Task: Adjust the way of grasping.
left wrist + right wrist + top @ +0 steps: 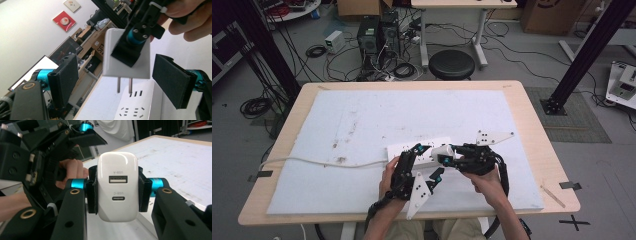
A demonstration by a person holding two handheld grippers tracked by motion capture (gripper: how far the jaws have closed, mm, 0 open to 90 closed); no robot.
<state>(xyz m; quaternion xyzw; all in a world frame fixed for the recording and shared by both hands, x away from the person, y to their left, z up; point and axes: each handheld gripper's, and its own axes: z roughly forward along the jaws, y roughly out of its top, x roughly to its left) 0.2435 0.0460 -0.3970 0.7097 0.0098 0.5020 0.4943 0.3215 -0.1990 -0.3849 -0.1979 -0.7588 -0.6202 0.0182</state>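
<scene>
At the near edge of the table (532,115), two forearms come in, each hand holding one gripper. The left gripper (426,162) sits nearest, its jaws spread wide with nothing between them; in the left gripper view the two black pads (67,77) stand well apart on either side of the charger. The right gripper (445,156) is clamped on one white charger (117,186), a pad pressed to each of its narrow sides. The charger is a rounded white block with two ports on its face, marked USB-A and USB-C, and two flat metal prongs (124,85) underneath. It hangs just above one white power strip (404,151), the prongs pointing down at the strip's slots; whether they touch cannot be told. The strip lies on a white mat (362,120) that covers most of the tabletop, and its white cord (312,161) runs off to the table's left edge. Beyond the table stand one round black stool (452,64), computer towers (377,35) and loose cables (402,70) on the floor.
</scene>
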